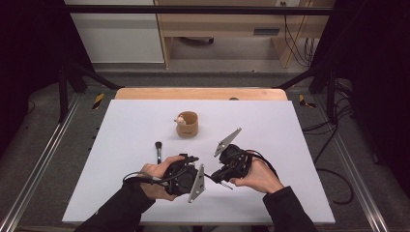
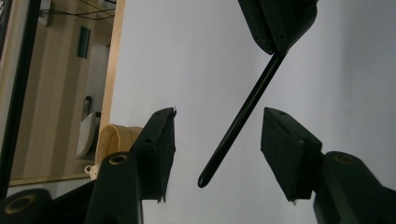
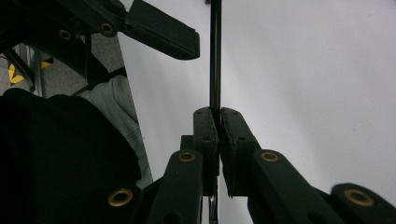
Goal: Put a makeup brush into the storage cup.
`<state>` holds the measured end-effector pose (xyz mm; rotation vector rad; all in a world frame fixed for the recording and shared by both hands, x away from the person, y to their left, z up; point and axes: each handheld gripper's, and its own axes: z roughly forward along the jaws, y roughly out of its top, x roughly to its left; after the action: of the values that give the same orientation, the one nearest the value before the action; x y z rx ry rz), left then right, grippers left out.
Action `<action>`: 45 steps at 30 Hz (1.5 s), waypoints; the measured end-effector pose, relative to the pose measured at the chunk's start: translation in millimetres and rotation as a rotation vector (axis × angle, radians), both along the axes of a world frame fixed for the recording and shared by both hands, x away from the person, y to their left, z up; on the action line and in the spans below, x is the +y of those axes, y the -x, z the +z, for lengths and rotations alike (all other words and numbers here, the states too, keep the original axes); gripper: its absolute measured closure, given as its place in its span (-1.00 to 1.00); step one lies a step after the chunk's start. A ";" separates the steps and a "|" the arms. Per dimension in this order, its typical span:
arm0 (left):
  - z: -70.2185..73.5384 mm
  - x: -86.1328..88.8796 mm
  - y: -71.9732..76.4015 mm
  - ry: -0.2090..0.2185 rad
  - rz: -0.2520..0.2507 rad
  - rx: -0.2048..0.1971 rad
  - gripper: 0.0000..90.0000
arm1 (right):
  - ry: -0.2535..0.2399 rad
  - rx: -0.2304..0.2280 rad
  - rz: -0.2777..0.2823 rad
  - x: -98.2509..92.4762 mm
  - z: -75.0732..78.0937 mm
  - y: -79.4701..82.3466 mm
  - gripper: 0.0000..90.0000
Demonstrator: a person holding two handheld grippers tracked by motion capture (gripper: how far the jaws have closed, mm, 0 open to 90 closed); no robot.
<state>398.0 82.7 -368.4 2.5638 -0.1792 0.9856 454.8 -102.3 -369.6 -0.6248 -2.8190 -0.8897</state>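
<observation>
A thin black rod is clamped between the closed jaws of the right gripper and runs straight up over the white table. One jaw of the left gripper is seen at upper left, beside a dark sleeve.

This looks like a lab or test room set up for recording. A white table top stands inside a black metal frame, with metal rails running along the grey floor on both sides. Loose cables lie about, and yellow-black tape marks sit at the corners. Behind stands pale wooden furniture, probably a desk.
</observation>
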 end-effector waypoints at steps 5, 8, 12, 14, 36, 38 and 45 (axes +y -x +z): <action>-4.0 -1.2 2.0 -0.027 -0.027 -0.020 0.18 | 0.002 0.003 0.018 0.3 -0.2 -0.5 0.91; -5.8 -2.0 2.9 -0.042 -0.041 -0.031 0.32 | 0.001 0.005 0.023 1.4 -1.1 -0.5 0.91; -8.0 -2.8 3.9 -0.066 -0.058 -0.040 0.40 | 0.003 0.005 0.025 1.8 -1.4 -0.4 0.91; -9.9 -3.2 3.9 -0.071 -0.067 -0.043 0.46 | 0.003 0.007 0.027 2.0 -1.6 -0.5 0.91; -19.6 -5.2 6.5 -0.160 -0.133 -0.037 0.83 | 0.002 0.018 0.043 2.7 -1.0 0.3 0.90; -20.2 -5.2 6.5 -0.159 -0.139 -0.035 0.85 | 0.000 0.016 0.046 2.4 -0.7 0.1 0.90; -20.6 -5.9 6.7 -0.178 -0.139 -0.009 0.89 | -0.005 0.012 0.047 1.9 -0.4 0.3 0.89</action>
<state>391.2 76.8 -389.0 2.6629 -0.4604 0.9685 454.5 -100.4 -370.0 -0.5591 -2.8078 -0.8809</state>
